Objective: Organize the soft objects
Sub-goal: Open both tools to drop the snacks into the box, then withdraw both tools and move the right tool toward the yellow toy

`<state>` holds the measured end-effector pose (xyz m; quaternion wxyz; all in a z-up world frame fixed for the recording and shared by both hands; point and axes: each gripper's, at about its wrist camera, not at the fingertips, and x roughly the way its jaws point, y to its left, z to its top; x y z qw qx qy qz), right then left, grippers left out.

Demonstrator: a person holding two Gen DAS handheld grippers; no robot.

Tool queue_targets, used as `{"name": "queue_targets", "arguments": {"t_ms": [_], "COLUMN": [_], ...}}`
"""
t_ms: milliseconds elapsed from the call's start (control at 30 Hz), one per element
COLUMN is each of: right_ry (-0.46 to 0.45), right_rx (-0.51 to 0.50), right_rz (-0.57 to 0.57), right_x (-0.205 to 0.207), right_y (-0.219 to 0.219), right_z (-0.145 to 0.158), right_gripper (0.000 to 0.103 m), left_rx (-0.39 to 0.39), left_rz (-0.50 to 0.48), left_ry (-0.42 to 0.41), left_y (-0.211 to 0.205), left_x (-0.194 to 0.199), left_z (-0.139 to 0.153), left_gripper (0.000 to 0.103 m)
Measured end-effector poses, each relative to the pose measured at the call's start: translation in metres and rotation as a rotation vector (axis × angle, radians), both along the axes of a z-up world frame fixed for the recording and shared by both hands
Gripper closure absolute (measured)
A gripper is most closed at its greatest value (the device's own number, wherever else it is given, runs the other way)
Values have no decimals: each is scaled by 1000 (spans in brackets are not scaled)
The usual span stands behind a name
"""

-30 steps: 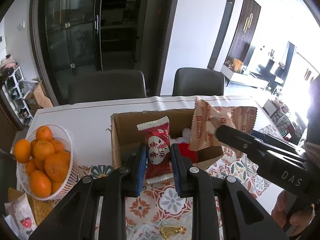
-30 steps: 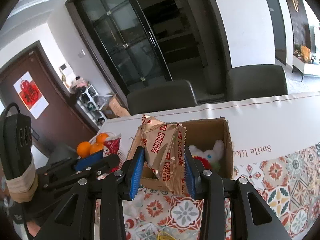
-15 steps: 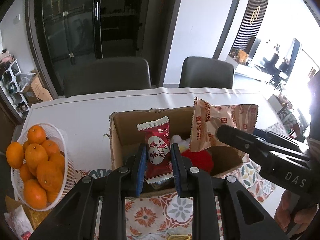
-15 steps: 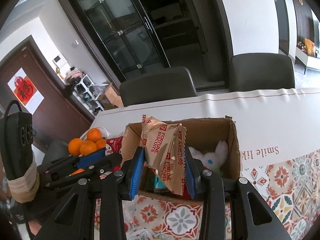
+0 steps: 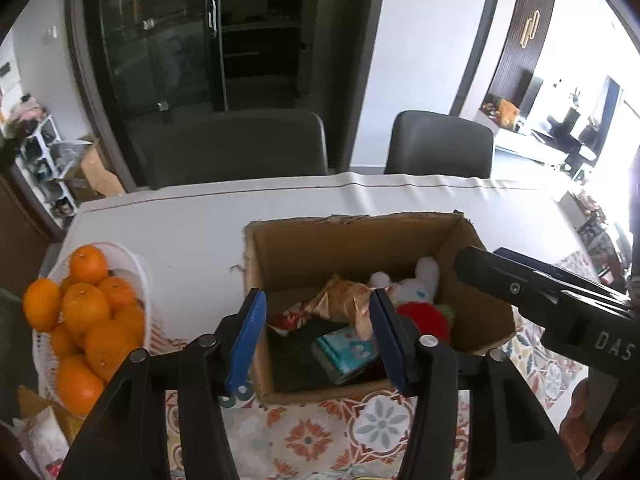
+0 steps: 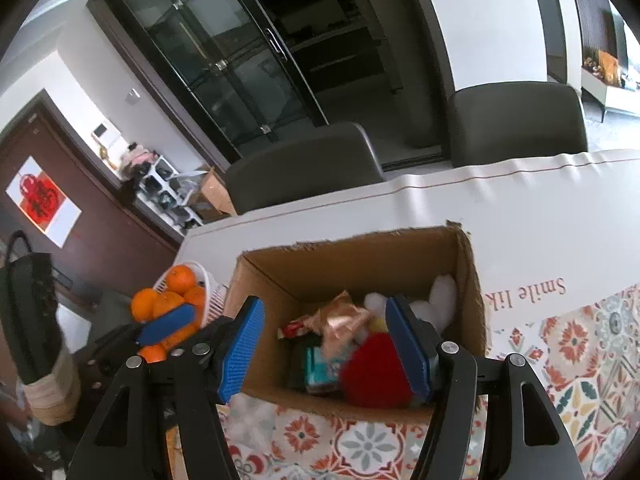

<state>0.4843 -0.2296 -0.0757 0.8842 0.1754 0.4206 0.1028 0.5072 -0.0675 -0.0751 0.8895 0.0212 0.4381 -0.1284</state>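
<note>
An open cardboard box [image 5: 344, 240] [image 6: 360, 260] stands on the table. Inside lie a gold biscuit packet [image 5: 344, 300] [image 6: 344, 322], a red snack packet [image 5: 286, 318] [image 6: 294, 326], a white plush rabbit with a red body [image 5: 416, 288] [image 6: 380, 368] and a teal packet [image 5: 346, 350] [image 6: 320, 364]. My left gripper [image 5: 318, 340] is open and empty just above the box's near edge. My right gripper [image 6: 326, 348] is open and empty over the box; its body shows at the right of the left wrist view [image 5: 560, 312].
A white basket of oranges [image 5: 80, 320] [image 6: 176, 300] stands left of the box. The table [image 5: 180, 220] has a white runner and a patterned cloth [image 5: 340, 432]. Two dark chairs [image 5: 240, 148] stand behind it. A snack bag [image 5: 44, 444] lies at the near left corner.
Both grippers have opened and let go of their packets. The red snack packet and the gold biscuit packet now lie inside the box. Both grippers sit closer over the box.
</note>
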Motion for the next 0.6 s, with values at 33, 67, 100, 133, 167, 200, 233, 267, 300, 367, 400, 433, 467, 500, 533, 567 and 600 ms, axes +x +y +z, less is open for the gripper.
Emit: {"name": "queue_targets", "arguments": {"t_ms": [33, 67, 100, 133, 167, 200, 233, 267, 300, 367, 400, 433, 467, 500, 533, 567, 600], "right_ry": [-2, -2, -1, -2, -3, -5, -6, -8, -12, -18, -21, -22, -26, -29, -31, -37, -40], "right_rx": [-5, -14, -18, -22, -25, -32, -36, -43, -47, -63, -65, -70, -76, -82, -89, -95, -100], "right_rz": [-2, -7, -8, -8, -11, -13, -13, -12, -11, -8, -9, -7, -5, -3, 0, 1, 2], "right_x": [-2, -5, -7, -11, -12, -16, -18, -22, -25, -32, -36, -39, -44, -48, -52, -57, -62], "right_y": [-1, -2, -2, -1, -1, -1, -1, 0, 1, 3, 4, 5, 7, 8, 10, 11, 13], "right_z": [0, 0, 0, 0, 1, 2, 2, 4, 5, 7, 8, 10, 12, 13, 14, 15, 16], "right_gripper": [38, 38, 38, 38, 38, 38, 38, 38, 38, 38, 38, 38, 38, 38, 38, 38, 38], "left_rx": [7, 9, 7, 9, 18, 21, 22, 20, 20, 24, 27, 30, 30, 31, 31, 33, 37], "left_rz": [10, 19, 23, 33, 46, 51, 61, 63, 64, 75, 79, 83, 85, 87, 90, 93, 99], "left_ry": [-3, -12, -16, -20, -25, -29, -38, -42, -44, -54, -59, -66, -72, -75, -78, -82, -88], "left_y": [2, 4, 6, 8, 10, 11, 13, 15, 16, 19, 20, 22, 24, 25, 26, 27, 29], "left_x": [-1, -6, -9, -12, -17, -19, -25, -28, -31, -40, -43, -47, -53, -57, -61, -66, -71], "left_z": [1, 2, 3, 4, 6, 7, 9, 10, 12, 15, 16, 17, 19, 20, 22, 23, 24], "left_gripper": [44, 43, 43, 42, 42, 42, 40, 40, 39, 39, 39, 39, 38, 37, 36, 36, 35]}}
